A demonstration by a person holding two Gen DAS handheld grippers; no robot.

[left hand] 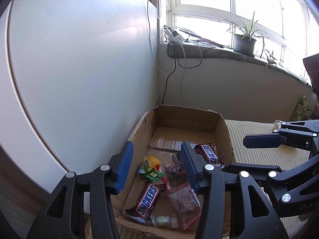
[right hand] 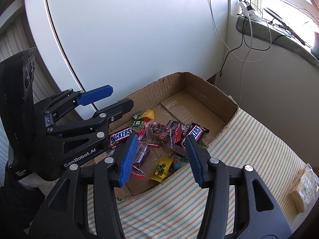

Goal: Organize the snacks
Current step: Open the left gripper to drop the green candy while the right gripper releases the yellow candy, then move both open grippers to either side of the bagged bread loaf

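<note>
An open cardboard box (left hand: 222, 133) (right hand: 211, 95) sits on a striped cloth and holds several snacks: two Snickers bars (left hand: 148, 202) (left hand: 209, 154) (right hand: 119, 136) (right hand: 193, 133), a green candy (left hand: 154, 175), a yellow jelly cup (left hand: 149, 162), a yellow candy (right hand: 161, 169) and clear packs of dark dried fruit (left hand: 184, 199) (right hand: 159, 132). My left gripper (left hand: 157, 165) is open and empty above the box's left side. My right gripper (right hand: 161, 155) is open and empty above the box's near edge. Each gripper shows in the other's view (left hand: 265, 145) (right hand: 111, 97).
A white cabinet (left hand: 79, 49) stands left of the box. A windowsill (left hand: 229, 53) with cables and potted plants (left hand: 245, 39) lies behind. The striped cloth (right hand: 249, 149) stretches to the right, with a clear packet (right hand: 307, 181) at its right edge.
</note>
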